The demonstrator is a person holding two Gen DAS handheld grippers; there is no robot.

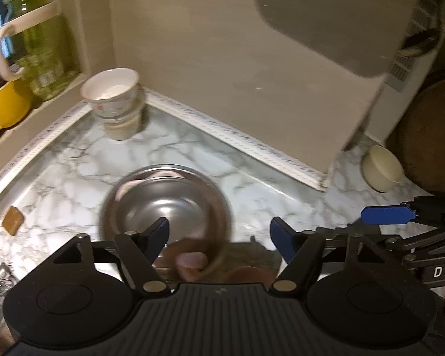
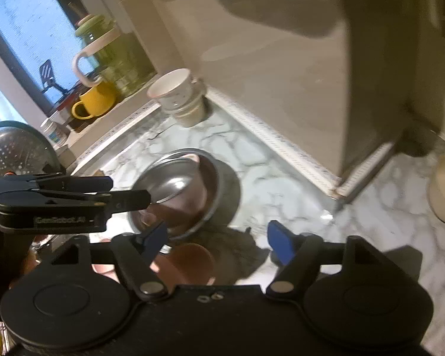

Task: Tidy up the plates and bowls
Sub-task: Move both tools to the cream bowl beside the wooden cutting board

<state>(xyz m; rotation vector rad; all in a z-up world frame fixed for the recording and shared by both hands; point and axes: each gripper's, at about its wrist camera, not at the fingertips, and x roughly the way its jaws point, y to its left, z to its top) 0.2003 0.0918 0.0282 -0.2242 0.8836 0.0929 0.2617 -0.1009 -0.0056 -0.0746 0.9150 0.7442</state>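
On the window ledge at far left: a yellow mug (image 1: 6, 105) and, beside it, a green glass jar (image 1: 34, 41) with a green lid and white handle.

In the counter's back corner, just right of the ledge: a stack of white cups (image 1: 115, 103), nested upright, the top one tilted a little, standing on the marble counter (image 1: 59, 175) against the white trim.

Near the counter's left edge: a small brown block (image 1: 12, 220), lying flat, well apart from the rest.

Centre of the counter: a stainless steel bowl (image 1: 166, 204), upright, mouth up, blurred in both views. It rests on the marble, in front of my left gripper (image 1: 219, 231). That tool is released: its blue pads stand wide, one over the bowl's near rim in the picture, the other off to the bowl's right, neither pressing on it.

From the right wrist view the same bowl (image 2: 181, 190) lies ahead and left of my right gripper (image 2: 218, 237), likewise spread and holding nothing; my left tool crosses that view at the left, its tips over the bowl's rim.

Right of centre: the beige wall corner (image 1: 326, 178) juts onto the counter.

Far right: a cream bowl (image 1: 382, 169), tipped on its side, beside a round dark wooden board (image 1: 430, 136).
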